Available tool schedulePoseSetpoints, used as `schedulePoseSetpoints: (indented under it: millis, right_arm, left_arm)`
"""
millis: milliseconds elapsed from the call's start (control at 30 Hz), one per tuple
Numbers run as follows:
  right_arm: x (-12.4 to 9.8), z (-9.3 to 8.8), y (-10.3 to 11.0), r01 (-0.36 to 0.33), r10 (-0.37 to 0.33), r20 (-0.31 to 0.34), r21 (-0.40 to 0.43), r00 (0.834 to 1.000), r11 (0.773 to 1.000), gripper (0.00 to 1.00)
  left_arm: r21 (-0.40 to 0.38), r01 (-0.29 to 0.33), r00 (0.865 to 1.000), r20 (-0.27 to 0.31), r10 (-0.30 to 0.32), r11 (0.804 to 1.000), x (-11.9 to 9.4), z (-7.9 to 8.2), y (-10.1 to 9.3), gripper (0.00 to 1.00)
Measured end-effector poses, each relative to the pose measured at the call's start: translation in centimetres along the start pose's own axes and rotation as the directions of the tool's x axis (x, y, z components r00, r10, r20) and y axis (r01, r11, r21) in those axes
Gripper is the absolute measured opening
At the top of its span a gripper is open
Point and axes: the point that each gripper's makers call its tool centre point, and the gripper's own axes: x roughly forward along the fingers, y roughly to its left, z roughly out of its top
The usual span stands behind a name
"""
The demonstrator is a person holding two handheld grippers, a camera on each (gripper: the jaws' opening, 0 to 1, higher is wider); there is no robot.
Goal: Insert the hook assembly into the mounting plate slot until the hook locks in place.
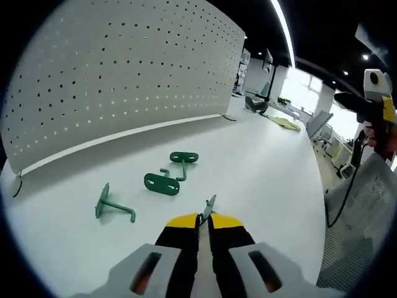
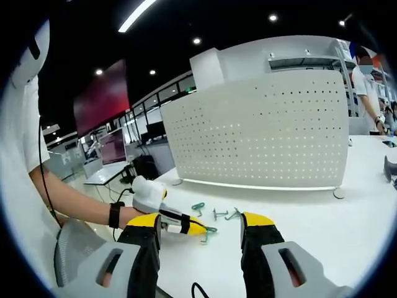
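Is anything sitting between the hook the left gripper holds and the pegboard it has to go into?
The left gripper is shut on a green hook. Three more green hooks lie on the white table between it and the pegboard, low and easily cleared.

Open-plan lab or office — white pegboard panel (image 2: 260,130), desks with monitors (image 2: 113,148) (ceiling strip lights).

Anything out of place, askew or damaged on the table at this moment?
Nothing stands out. Three green hooks lie loose on the white table before the pegboard; the left gripper is shut on a fourth hook.
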Motion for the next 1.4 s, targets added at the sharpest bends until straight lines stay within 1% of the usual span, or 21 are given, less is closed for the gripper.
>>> schedulePoseSetpoints:
  millis: [67, 133, 267, 300, 367, 467, 567, 700, 867, 900, 1100, 1267, 1400]
  right_arm:
    - [0.0, 0.0, 0.0, -0.002, 0.002, 0.001, -0.001, 1.0, 1.0, 0.52]
    - [-0.1, 0.0, 0.1, -0.004, 0.004, 0.004, -0.002, 1.0, 1.0, 0.52]
    - [-0.2, 0.0, 0.2, -0.005, 0.005, 0.007, -0.001, 1.0, 1.0, 0.52]
    - [-0.2, 0.0, 0.2, -0.005, 0.005, 0.007, -0.002, 1.0, 1.0, 0.52]
    - [-0.2, 0.1, 0.2, -0.006, 0.006, 0.009, -0.003, 1.0, 1.0, 0.52]
    - [-0.3, 0.1, 0.3, -0.007, 0.007, 0.014, -0.003, 1.0, 1.0, 0.52]
    - [-0.2, 0.1, 0.4, -0.011, 0.011, 0.015, -0.004, 1.0, 1.0, 0.52]
    - [-0.3, 0.1, 0.6, -0.015, 0.015, 0.021, -0.006, 1.0, 1.0, 0.51]
    - [-0.2, 0.0, 0.8, -0.016, 0.016, 0.017, -0.026, 1.0, 1.0, 0.5]
    - [-0.3, 0.1, 0.9, -0.019, 0.019, 0.025, -0.027, 1.0, 0.999, 0.5]
    - [-0.2, -0.1, 1.1, -0.022, 0.023, 0.021, -0.036, 1.0, 0.999, 0.49]
    - [-0.1, -0.2, 1.3, -0.034, 0.035, 0.021, -0.046, 0.999, 0.998, 0.46]
    - [0.1, -0.4, 1.8, -0.053, 0.053, 0.008, -0.067, 0.999, 0.996, 0.44]
  left_arm:
    - [-0.003, 0.001, 1.0, -0.006, -0.001, 1.0, -0.2, -0.1, -0.1, 0.04]
    - [-0.033, 0.002, 1.0, -0.014, -0.003, 0.999, -0.4, -0.3, -0.2, 0.04]
    - [-0.045, 0.004, 1.0, -0.012, -0.005, 0.999, -0.9, -0.2, -0.4, 0.03]
    - [-0.065, 0.015, 1.0, -0.011, -0.016, 0.998, -1.0, -0.2, -0.7, 0.03]
    - [-0.095, 0.016, 1.0, -0.003, -0.017, 0.995, -1.3, 0.1, -1.0, 0.02]
    - [-0.1, 0.03, 0.999, -0.008, -0.031, 0.995, -1.6, 0.3, -1.5, 0.02]
    - [-0.105, 0.029, 0.999, -0.015, -0.031, 0.994, -1.7, 0.3, -1.7, 0.02]
    - [-0.12, 0.045, 0.999, -0.008, -0.046, 0.992, -2.1, 1.0, -2.6, 0.02]
    - [-0.137, 0.068, 0.997, -0.024, -0.072, 0.988, -2.6, 1.5, -3.8, 0.02]
    - [-0.142, 0.069, 0.997, -0.025, -0.074, 0.987, -2.8, 1.7, -4.1, 0.02]
    - [-0.144, 0.094, 0.995, -0.011, -0.097, 0.985, -3.8, 3.0, -5.5, 0.01]
    - [-0.156, 0.099, 0.995, -0.008, -0.102, 0.983, -4.6, 3.6, -6.1, 0.01]
    - [-0.159, 0.103, 0.995, 0.002, -0.104, 0.982, -5.5, 4.1, -6.5, 0.01]
